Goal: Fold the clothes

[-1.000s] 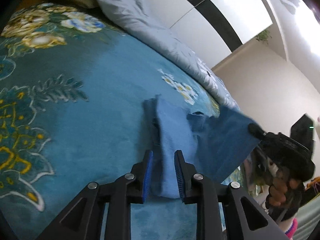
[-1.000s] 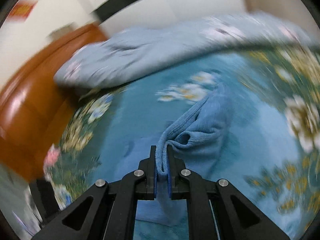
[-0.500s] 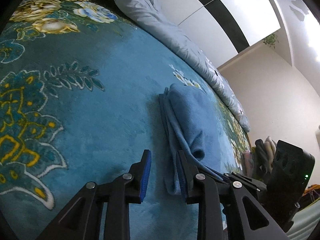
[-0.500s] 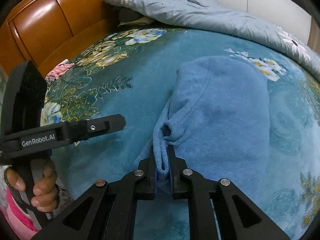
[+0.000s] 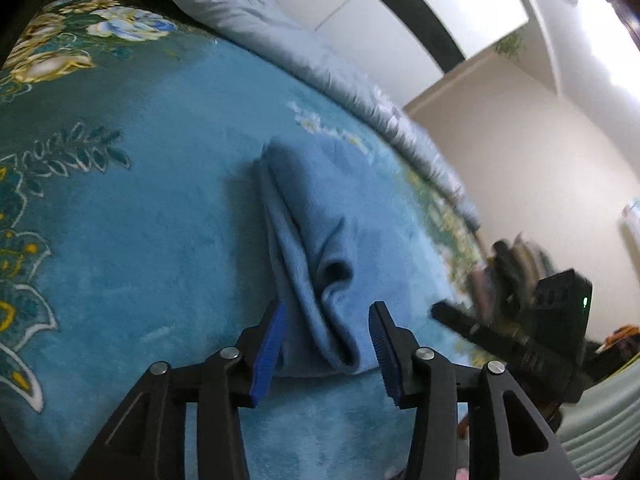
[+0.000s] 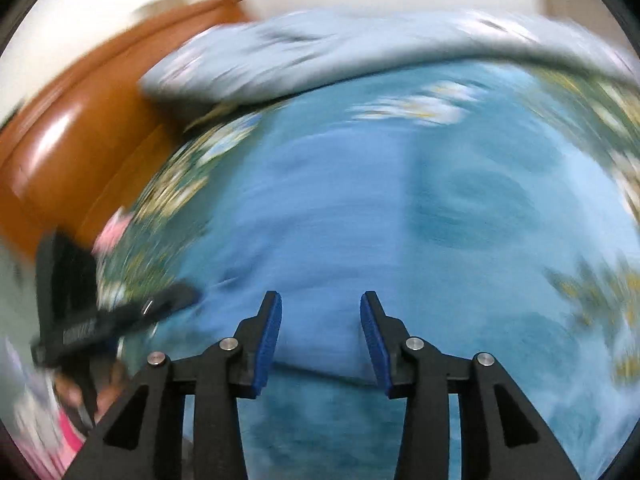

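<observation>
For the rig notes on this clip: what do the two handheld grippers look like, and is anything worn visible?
Both the left gripper and right gripper are matte black linkage frames with silver pivot pins and ribbed blue pads. The body seen from the other side carries white lettering and a small green light. Something pink shows beside one hand, too blurred to identify.

Nothing here can be read. In your right wrist view, at the lower left of the frame, the left gripper (image 6: 132, 312) carries a pale line of lettering along its black arm, but motion blur smears it past reading. Your left wrist view shows no lettering.
</observation>
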